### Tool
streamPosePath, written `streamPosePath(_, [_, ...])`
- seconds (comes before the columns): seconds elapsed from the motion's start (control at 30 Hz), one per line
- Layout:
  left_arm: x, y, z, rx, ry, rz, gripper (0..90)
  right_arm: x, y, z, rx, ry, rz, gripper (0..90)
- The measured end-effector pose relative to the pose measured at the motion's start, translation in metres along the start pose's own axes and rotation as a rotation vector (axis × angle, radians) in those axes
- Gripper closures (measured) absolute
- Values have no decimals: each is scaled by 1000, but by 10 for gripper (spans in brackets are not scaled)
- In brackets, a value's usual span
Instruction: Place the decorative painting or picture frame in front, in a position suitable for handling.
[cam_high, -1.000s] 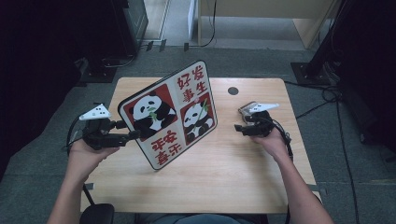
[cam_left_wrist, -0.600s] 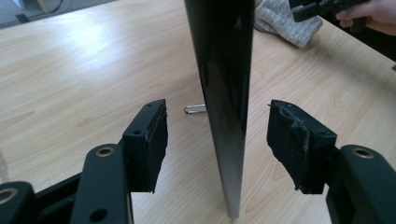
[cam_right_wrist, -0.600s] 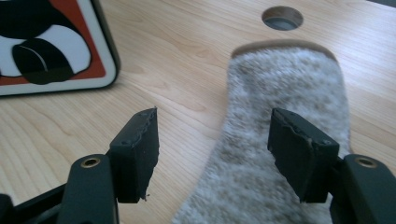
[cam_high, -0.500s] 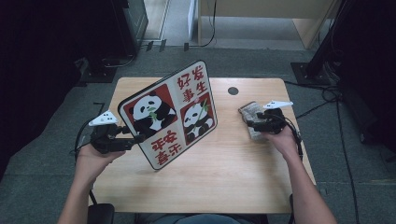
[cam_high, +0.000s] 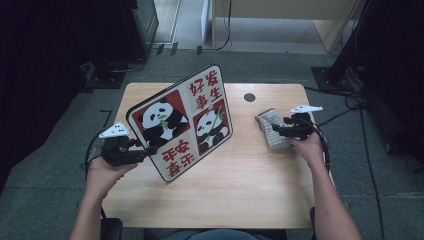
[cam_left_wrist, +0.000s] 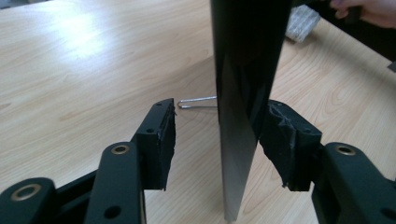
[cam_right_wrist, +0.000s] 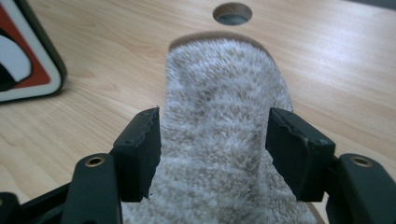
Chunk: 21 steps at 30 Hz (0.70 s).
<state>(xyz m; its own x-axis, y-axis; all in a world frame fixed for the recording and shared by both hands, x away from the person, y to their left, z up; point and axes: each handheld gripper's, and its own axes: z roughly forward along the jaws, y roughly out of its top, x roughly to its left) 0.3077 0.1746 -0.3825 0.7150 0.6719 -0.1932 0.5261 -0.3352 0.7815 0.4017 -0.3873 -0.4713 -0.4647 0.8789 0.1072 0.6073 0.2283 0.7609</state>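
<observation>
A sign board (cam_high: 185, 120) with two pandas and red characters stands tilted on the wooden table (cam_high: 225, 200). My left gripper (cam_high: 145, 150) is at its lower left edge. In the left gripper view the board's dark edge (cam_left_wrist: 243, 70) runs between the jaws of the left gripper (cam_left_wrist: 217, 126), which have just been closing. The right pad is against the board and the left pad stands off it. A grey fluffy cloth (cam_high: 272, 131) lies at the table's right. My right gripper (cam_high: 276, 131) is over it, its jaws just closing, with the cloth (cam_right_wrist: 219, 84) bulging between the pads.
A thin wire foot (cam_left_wrist: 198, 101) sticks out from the board's base. A round cable hole (cam_high: 249, 97) sits in the table behind the cloth. Dark equipment and cables surround the table on the floor.
The left gripper has sunk a little at the board's edge and its jaws have narrowed. The right hand has slid to the right along the cloth.
</observation>
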Motion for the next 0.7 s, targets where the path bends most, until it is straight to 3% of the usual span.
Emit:
streamPosePath(0.17, [0,0,2,4,-6,-7,524,-8,-5,18,40,3,52,405])
streamPosePath(0.4, [1,-3,4,-4,-14,-24,545,-9,-9,30,68,9,59,455])
streamPosePath(0.5, [1,-3,6,-3,-16,-33,549,-6,-11,31,79,8,35,473])
streamPosePath(0.7, [2,-2,10,4,-17,-37,539,-3,-14,35,87,20,53,516])
